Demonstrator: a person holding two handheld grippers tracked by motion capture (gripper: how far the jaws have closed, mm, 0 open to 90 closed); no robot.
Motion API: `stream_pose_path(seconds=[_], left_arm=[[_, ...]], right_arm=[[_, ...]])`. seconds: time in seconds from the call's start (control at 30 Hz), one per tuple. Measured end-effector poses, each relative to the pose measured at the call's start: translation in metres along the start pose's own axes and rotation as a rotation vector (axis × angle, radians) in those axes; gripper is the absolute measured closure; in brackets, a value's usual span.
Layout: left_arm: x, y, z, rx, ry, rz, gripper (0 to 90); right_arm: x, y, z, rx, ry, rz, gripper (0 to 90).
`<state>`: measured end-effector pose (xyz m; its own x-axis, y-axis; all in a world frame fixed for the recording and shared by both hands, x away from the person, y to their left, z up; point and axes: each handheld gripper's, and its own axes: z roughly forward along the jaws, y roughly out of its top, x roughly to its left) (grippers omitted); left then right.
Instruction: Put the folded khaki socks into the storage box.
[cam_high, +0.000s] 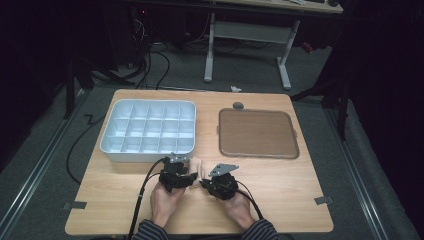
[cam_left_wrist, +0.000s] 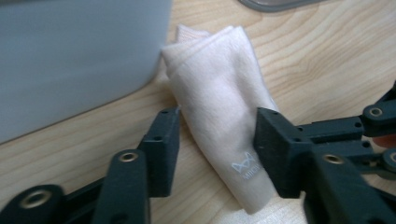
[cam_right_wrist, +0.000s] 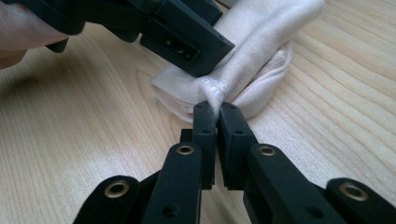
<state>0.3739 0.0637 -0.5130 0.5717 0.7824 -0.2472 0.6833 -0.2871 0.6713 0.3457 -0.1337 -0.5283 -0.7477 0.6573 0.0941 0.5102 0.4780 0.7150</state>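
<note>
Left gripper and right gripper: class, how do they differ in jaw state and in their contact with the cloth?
The left gripper has its jaws apart either side of the cloth; the right gripper has its jaws shut, pinching a fold of it. Both are black, hand-held, and meet at that cloth.

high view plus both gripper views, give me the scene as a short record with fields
work in hand: folded pale pink cloth on the light wooden table
left gripper: jaws open either side of the cloth, right pad at its edge
right gripper: jaws shut, pinching a fold of the cloth
light grey compartment tray: behind the left gripper, its cells look empty
brown square tray: to the right, bare
</note>
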Motion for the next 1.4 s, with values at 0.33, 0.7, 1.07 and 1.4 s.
stream_pose_path(seconds=[0.33,0.7,1.07,1.4], left_arm=[[0.009,0.006,-0.001,-0.046,-0.03,-0.085,41.4],[0.006,0.017,0.008,-0.022,-0.008,-0.073,39.6],[0.002,0.014,0.019,0.026,-0.023,-0.032,48.1],[0.001,0.009,0.021,0.013,-0.071,0.014,59.7]], right_arm=[[0.0,0.002,-0.014,-0.053,0.009,0.021,69.8],[-0.019,-0.004,-0.048,-0.111,-0.065,0.051,60.6],[-0.064,-0.034,-0.06,-0.074,-0.267,0.141,51.5],[-0.077,-0.046,-0.053,-0.031,-0.333,0.159,45.8]])
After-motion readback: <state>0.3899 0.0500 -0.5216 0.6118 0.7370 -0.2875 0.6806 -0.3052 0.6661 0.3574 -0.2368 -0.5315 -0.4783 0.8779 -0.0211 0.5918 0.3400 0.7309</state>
